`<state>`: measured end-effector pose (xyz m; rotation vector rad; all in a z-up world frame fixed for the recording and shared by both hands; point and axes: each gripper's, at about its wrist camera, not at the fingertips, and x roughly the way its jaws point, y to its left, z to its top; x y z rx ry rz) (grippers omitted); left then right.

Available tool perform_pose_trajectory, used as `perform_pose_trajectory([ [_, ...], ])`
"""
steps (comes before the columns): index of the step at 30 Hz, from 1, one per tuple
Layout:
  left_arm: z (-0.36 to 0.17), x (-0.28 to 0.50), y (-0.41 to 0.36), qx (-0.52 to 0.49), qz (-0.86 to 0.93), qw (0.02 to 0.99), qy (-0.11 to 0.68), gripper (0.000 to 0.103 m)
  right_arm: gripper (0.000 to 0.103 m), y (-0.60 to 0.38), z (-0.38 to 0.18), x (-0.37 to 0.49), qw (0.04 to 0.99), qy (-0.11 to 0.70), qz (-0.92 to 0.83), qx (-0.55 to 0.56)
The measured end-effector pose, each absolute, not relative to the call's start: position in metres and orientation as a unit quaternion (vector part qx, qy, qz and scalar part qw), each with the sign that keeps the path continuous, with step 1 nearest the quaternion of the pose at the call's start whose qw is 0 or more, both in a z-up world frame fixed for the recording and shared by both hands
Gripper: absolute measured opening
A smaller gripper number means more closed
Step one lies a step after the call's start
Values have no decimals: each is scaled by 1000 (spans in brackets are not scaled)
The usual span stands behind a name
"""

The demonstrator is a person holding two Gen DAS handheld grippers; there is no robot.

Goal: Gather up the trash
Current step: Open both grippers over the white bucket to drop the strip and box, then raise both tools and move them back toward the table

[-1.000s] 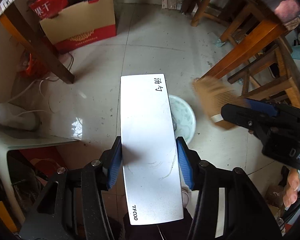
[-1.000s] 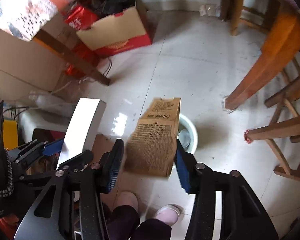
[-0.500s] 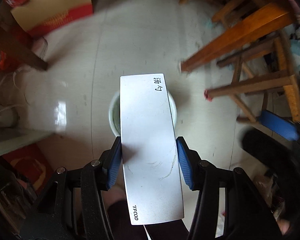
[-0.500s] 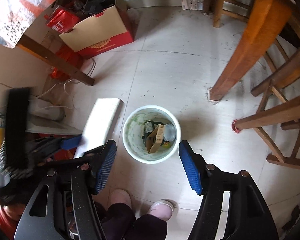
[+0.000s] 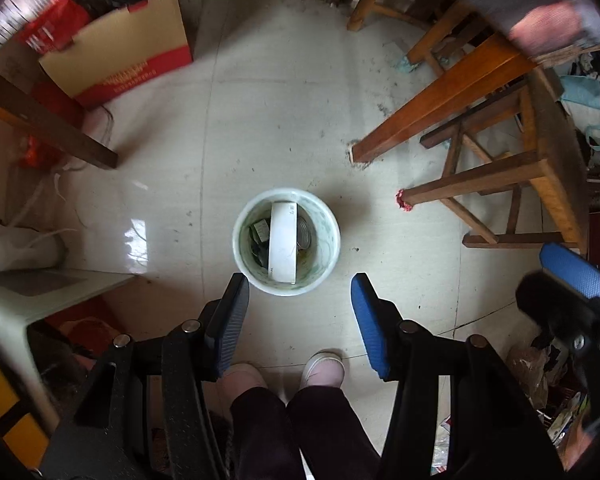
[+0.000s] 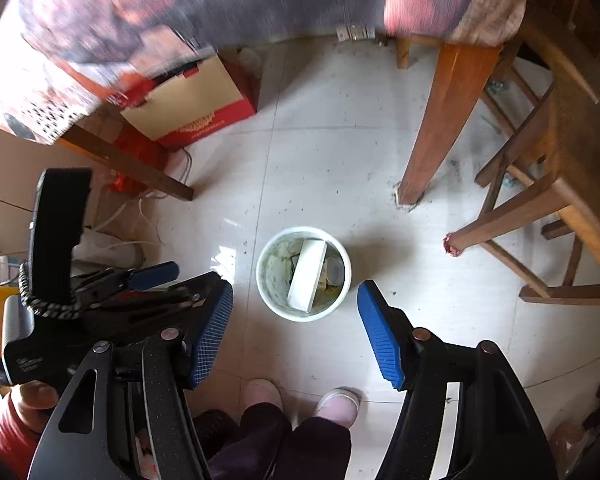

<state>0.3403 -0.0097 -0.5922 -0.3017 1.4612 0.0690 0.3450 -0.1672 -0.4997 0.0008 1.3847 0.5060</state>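
At the far left of the left wrist view, a white appliance [image 5: 18, 246] with a cable is seen on the floor, and behind it a cardboard box [image 5: 120, 60] with a red band is set against a dark wooden leg. The left gripper [image 5: 298, 316] is held pointing straight down above the floor; its blue-padded fingers [image 5: 230, 320] are parted and nothing is held between them. Just beyond the fingertips, a white bin [image 5: 286, 286] is seen standing on the pale tiled floor [image 5: 280, 120]. Inside it, a long white box [image 5: 283, 242] is propped on end, with a round metal can [image 5: 305, 234] and dark scraps beside it. Two pink slippers [image 5: 324, 366] of the person are seen near the bin. To the right, wooden table legs and a stool [image 5: 500, 184] are visible, well apart from the bin.

In the right wrist view, the left gripper is seen at the left edge, gripped by a hand [image 6: 34, 398] in a red sleeve. The right gripper [image 6: 296, 332] is likewise parted and empty, with the bin lying beyond its fingertips.
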Motion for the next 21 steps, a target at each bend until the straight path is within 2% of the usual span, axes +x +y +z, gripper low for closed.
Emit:
perform_pose_trajectory([
  [21,-242,265,11,-93,19,856,508,52,61,-164,-195,294,847,485,217,-15],
])
